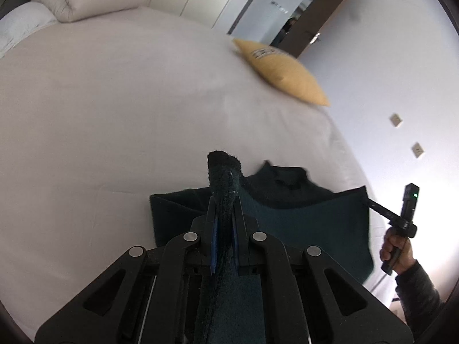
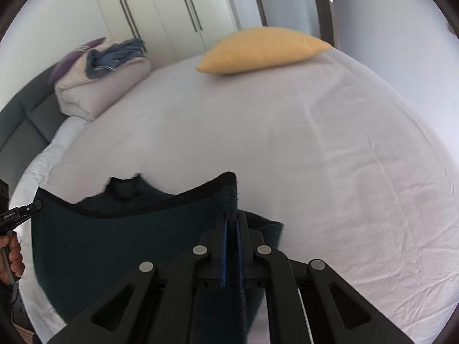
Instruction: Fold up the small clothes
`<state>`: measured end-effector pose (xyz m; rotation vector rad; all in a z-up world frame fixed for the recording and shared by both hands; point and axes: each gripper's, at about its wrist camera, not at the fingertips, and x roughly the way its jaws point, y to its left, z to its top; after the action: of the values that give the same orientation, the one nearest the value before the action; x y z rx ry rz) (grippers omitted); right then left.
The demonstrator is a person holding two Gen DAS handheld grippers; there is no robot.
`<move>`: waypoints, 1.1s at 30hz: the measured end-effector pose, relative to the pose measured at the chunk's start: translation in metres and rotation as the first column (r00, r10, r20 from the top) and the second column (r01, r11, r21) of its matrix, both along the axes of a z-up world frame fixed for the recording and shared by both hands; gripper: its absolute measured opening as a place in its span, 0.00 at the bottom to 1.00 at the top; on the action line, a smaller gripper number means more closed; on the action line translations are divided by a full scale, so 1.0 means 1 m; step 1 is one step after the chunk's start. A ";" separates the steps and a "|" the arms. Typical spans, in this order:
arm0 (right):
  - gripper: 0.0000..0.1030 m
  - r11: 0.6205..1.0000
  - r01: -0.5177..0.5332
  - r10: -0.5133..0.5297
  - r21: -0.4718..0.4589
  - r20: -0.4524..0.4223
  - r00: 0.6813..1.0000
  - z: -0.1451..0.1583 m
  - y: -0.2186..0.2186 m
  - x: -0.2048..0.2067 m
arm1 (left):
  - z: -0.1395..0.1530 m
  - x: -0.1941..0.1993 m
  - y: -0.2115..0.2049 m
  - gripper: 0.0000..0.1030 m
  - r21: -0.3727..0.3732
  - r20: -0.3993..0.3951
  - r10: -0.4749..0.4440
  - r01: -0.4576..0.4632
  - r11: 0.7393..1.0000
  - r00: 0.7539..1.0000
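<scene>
**Two claws held up a dark green cloth**

Over the bed [image 2: 330, 149], a dark green cloth [image 2: 120, 243] hung between two claws. It looked like a small knitted top, but the picture was a bit blurry, so I could not be sure.

The left claw [image 1: 225, 200] was pinched tight on one top corner of the cloth. That corner stuck up in a bunch past its blue pads [image 1: 213, 246]. The right claw [image 2: 231, 218] was pinched tight on the other top corner. The top edge of the cloth sagged in a curve from one claw to the other.

Part of the cloth lay on the white sheet behind the lifted edge. The rest hung down in front of the claws.

From the left side, a hand [image 1: 394, 250] in a grey sleeve [image 1: 418, 295] gripped the right claw's handle. From the right side, a hand [image 2: 13, 255] gripped the left claw's handle.

Farther back on the bed lay a yellow pillow [image 2: 264, 50]. A folded blanket [image 2: 100, 89] sat near the headboard [image 2: 20, 120], with some blue clothes [image 2: 117, 56] on top. White closets [image 2: 160, 8] stood behind the bed.
</scene>
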<state>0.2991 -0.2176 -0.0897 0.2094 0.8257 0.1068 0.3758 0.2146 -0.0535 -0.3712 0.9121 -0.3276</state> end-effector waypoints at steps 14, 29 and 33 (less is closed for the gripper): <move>0.06 0.998 0.055 -0.053 0.031 -0.065 0.996 -0.040 -0.020 0.014 | -0.068 0.015 0.030 0.06 0.017 -0.101 0.067 -0.066 0.998 0.993; 0.20 0.995 0.076 -0.072 0.061 -0.069 0.995 -0.042 -0.028 0.013 | -0.067 0.011 0.035 0.09 0.030 -0.081 0.062 -0.060 0.998 0.995; 0.53 0.987 0.160 -0.159 0.027 -0.034 0.987 -0.026 -0.037 -0.005 | -0.050 0.008 0.048 0.09 0.092 -0.057 0.125 -0.120 0.989 0.990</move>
<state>0.2938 -0.2547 -0.1156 0.3055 0.8365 -0.0350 0.3836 0.2621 -0.1034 -0.3556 0.9572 -0.1627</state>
